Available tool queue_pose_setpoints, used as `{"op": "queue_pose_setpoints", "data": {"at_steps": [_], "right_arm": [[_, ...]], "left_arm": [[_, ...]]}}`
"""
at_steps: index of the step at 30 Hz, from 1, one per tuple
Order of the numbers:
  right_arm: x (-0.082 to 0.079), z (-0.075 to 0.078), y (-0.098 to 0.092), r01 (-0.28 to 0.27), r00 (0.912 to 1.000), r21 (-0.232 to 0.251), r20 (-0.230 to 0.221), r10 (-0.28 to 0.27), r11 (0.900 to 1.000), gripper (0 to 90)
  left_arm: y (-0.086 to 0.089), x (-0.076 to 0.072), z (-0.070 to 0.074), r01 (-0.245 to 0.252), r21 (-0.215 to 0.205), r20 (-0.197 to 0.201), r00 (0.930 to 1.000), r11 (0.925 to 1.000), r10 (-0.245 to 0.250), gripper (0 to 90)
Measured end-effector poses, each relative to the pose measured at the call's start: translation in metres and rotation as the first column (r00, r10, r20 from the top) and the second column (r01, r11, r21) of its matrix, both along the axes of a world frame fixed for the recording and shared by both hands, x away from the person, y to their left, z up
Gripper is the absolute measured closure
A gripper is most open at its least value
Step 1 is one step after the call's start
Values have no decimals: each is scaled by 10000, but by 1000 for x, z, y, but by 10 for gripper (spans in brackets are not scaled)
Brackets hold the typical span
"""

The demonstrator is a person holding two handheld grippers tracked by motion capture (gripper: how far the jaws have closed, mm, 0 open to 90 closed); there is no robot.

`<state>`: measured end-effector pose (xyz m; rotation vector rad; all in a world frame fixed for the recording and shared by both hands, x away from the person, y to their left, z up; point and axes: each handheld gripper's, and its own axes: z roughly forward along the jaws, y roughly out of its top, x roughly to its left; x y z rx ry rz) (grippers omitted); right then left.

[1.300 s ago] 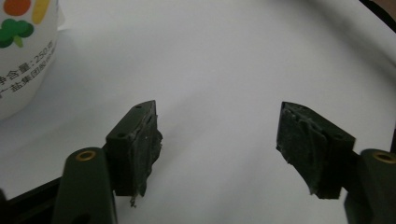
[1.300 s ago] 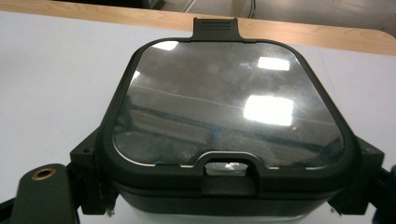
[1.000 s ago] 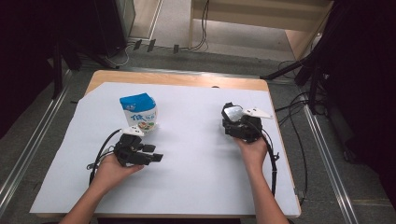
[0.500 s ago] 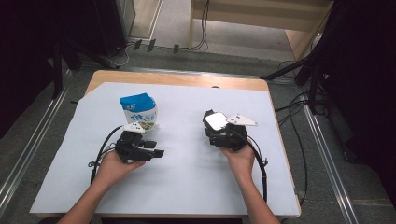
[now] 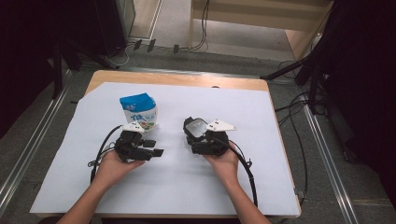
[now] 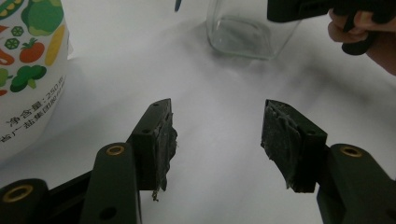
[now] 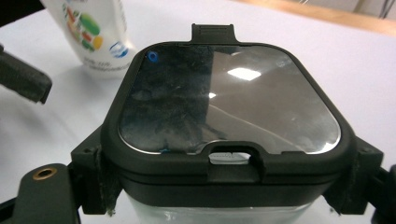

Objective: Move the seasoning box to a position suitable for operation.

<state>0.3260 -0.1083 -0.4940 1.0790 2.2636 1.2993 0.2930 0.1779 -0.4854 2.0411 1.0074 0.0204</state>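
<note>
A clear square container with a black-rimmed clear lid (image 5: 195, 126) stands on the white sheet near the middle, and my right gripper (image 5: 197, 135) is shut on its sides. In the right gripper view the lid (image 7: 229, 102) sits just above my right gripper (image 7: 224, 191), whose jaws clamp the body below the rim. A blue-and-white pouch printed with vegetables (image 5: 139, 111) stands upright at left of centre. My left gripper (image 5: 154, 148) rests just in front of the pouch, open, jaws pointing right. In the left gripper view my left gripper (image 6: 215, 140) holds nothing, with the container (image 6: 247, 28) ahead and the pouch (image 6: 28, 70) at left.
A white sheet (image 5: 280, 186) covers most of the wooden table (image 5: 187, 78). Black cables trail from both grippers toward the near edge. Metal rails run along the floor on both sides, and cables and stands lie beyond the far edge.
My right gripper has carried the container leftward, from the right part of the sheet toward the middle. The left hand and the pouch have stayed put.
</note>
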Motion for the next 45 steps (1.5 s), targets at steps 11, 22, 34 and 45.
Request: {"op": "queue_pose_setpoints", "data": {"at_steps": [11, 22, 34, 45], "right_arm": [[-9, -5, 0, -166, 9998, -427, 120, 171, 9990, 162], [-9, -4, -4, -496, 9982, -151, -331, 491, 9987, 90], [-29, 12, -30, -740, 9963, 133, -429, 745, 9972, 42], [-26, 16, -66, -343, 9977, 408, -577, 366, 9986, 278]], "left_arm": [[1, -1, -1, -35, 7, 14, 10000, 10000, 35, 438], [1, 0, -2, -32, 62, -4, 10000, 10000, 32, 433], [-1, -1, 0, 33, -11, 61, 10000, 10000, -33, 526], [-17, 1, 8, 448, -159, 546, 9975, 9989, -439, 892]]}}
